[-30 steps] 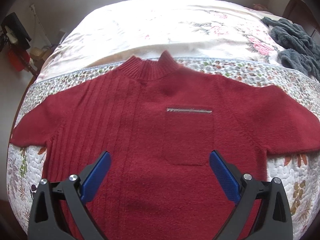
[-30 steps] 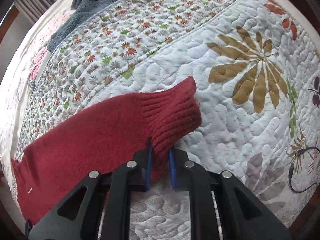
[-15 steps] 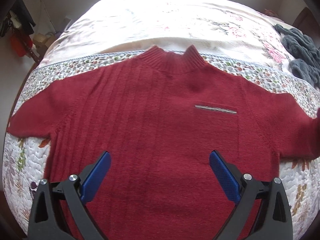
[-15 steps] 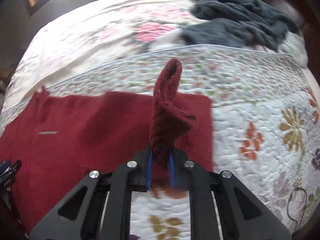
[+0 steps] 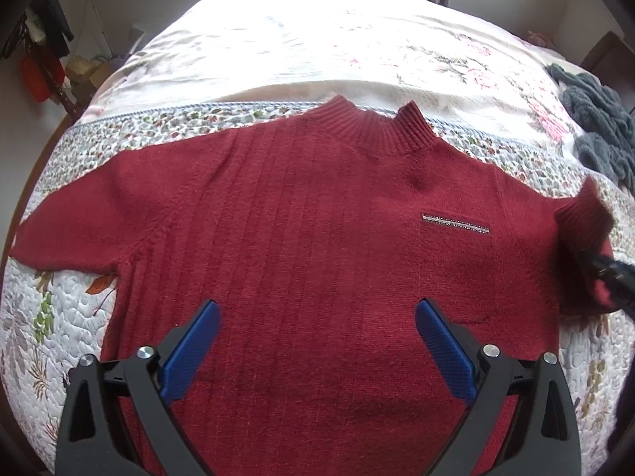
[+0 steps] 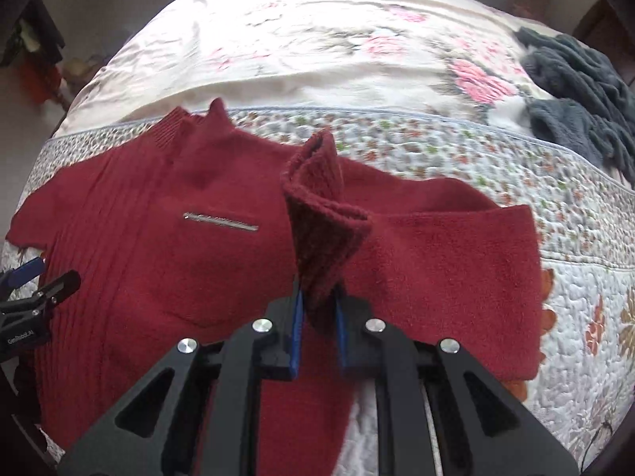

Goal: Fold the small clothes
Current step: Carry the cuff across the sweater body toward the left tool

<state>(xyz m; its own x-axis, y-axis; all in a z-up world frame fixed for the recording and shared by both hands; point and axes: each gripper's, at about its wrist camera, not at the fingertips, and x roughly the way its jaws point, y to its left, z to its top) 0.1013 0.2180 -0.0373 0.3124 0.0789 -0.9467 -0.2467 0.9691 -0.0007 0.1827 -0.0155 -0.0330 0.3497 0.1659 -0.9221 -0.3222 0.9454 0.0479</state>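
One red sweater (image 5: 301, 238) lies front-up and spread flat on the quilted floral bedspread (image 5: 47, 317), its ribbed collar (image 5: 377, 131) toward the far side of the bed and its hem toward us. We see our left gripper (image 5: 317, 341) poised over the lower middle of the sweater's body, its two blue-padded fingers (image 5: 190, 353) spread wide apart with nothing between them; whether the tips touch the knit we cannot tell. The sweater's left sleeve (image 5: 71, 230) stretches out flat toward the edge of the quilt. On the other side, our right gripper (image 6: 317, 317) is clamped on the ribbed cuff (image 6: 321, 214) of the other sleeve, and that cuff stands up out of the closed jaws, folded on itself, raised above the sweater. The rest of that sleeve (image 6: 456, 261) lies below and beyond the cuff, bent back toward the body, so the held cuff hangs over the sweater's chest side, just beside the small pocket with the silver trim strip (image 6: 220, 222). In the left wrist view the lifted cuff shows at the right edge, next to the black tip of the right gripper. A grey fluffy garment (image 6: 575, 91) sits bunched at the far right corner of the bed, well apart from the sweater.
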